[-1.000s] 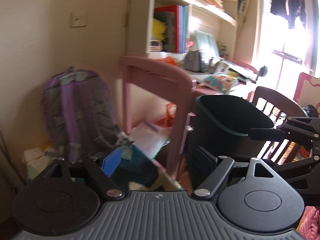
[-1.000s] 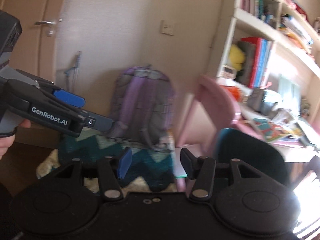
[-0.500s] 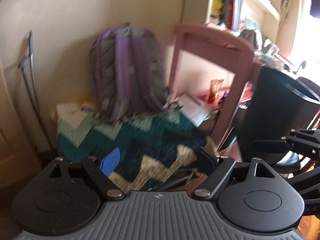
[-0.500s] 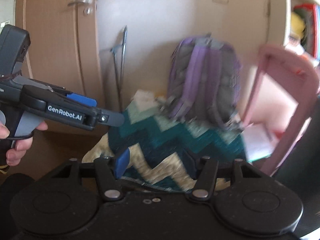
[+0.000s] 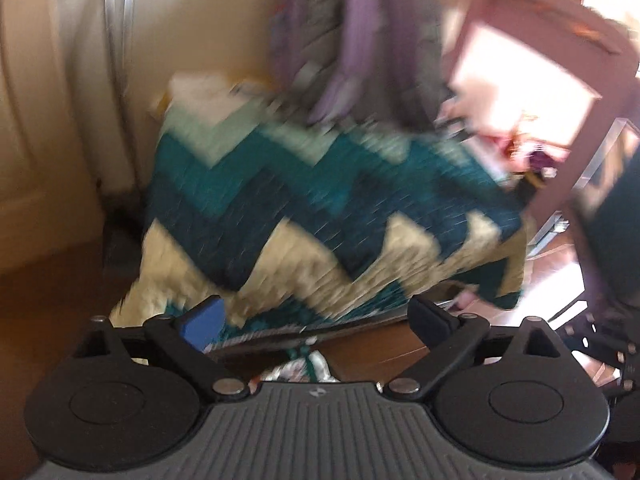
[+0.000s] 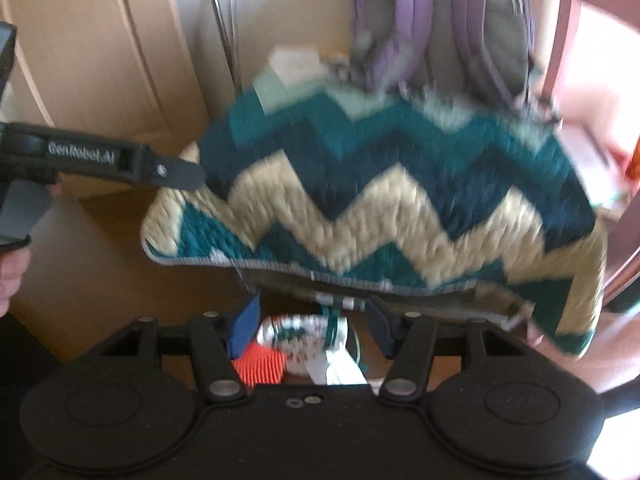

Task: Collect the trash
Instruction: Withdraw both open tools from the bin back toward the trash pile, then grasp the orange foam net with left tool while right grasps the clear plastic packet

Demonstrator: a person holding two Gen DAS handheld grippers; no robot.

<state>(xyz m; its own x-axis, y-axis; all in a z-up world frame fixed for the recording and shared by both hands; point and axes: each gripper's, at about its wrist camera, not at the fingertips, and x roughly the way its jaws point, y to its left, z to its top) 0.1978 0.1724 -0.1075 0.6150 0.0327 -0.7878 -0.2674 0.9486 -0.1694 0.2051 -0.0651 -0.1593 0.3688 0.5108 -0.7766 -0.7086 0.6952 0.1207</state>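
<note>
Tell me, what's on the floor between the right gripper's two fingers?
In the right wrist view, crumpled trash lies between the right gripper's open fingers: a white-and-green wrapper with an orange ribbed piece beside it, untouched.

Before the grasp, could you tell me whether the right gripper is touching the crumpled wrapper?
Cannot tell: the right wrist view shows the wrapper between the right gripper's open jaws, too blurred.

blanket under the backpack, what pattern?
Zigzag stripes in teal, dark blue and cream on the blanket; clearest in the right wrist view.

Zigzag teal quilt [image 6: 400, 184], purple backpack [image 6: 440, 24] behind, pink chair [image 5: 560, 60]
</note>
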